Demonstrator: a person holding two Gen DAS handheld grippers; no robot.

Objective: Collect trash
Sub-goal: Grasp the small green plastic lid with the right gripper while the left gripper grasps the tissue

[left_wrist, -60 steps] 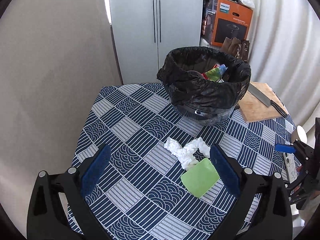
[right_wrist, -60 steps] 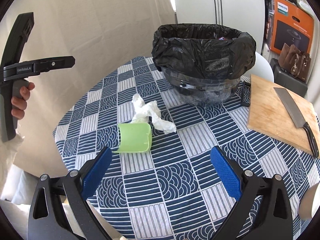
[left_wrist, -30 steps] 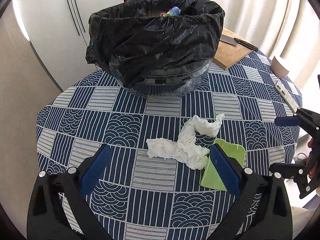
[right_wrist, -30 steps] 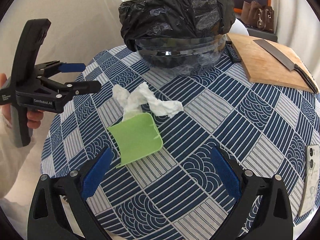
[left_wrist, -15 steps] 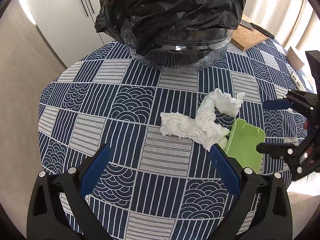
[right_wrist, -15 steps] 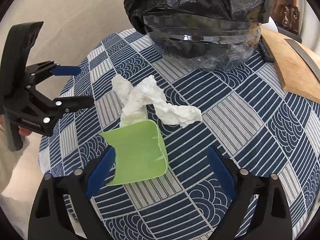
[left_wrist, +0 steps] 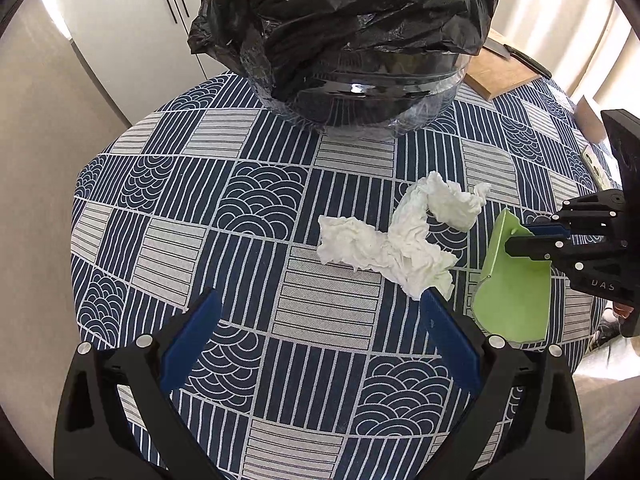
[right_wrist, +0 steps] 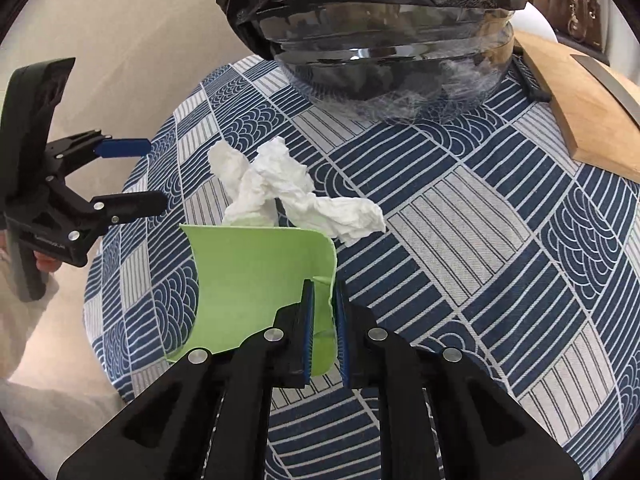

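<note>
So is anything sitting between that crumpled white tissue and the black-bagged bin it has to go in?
Nothing visible does. Between the crumpled tissue and the bin lies only bare patterned tablecloth. The green scoop sits on the tissue's near side, away from the bin, with the right gripper closing on its wall. The open left gripper hovers nearby.

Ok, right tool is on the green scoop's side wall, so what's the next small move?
Probably slide the green scoop forward under the crumpled tissue, which lies right at its front edge. The right tool is closing on the scoop's side wall; the left tool, open beside the tissue, can nudge it in.
</note>
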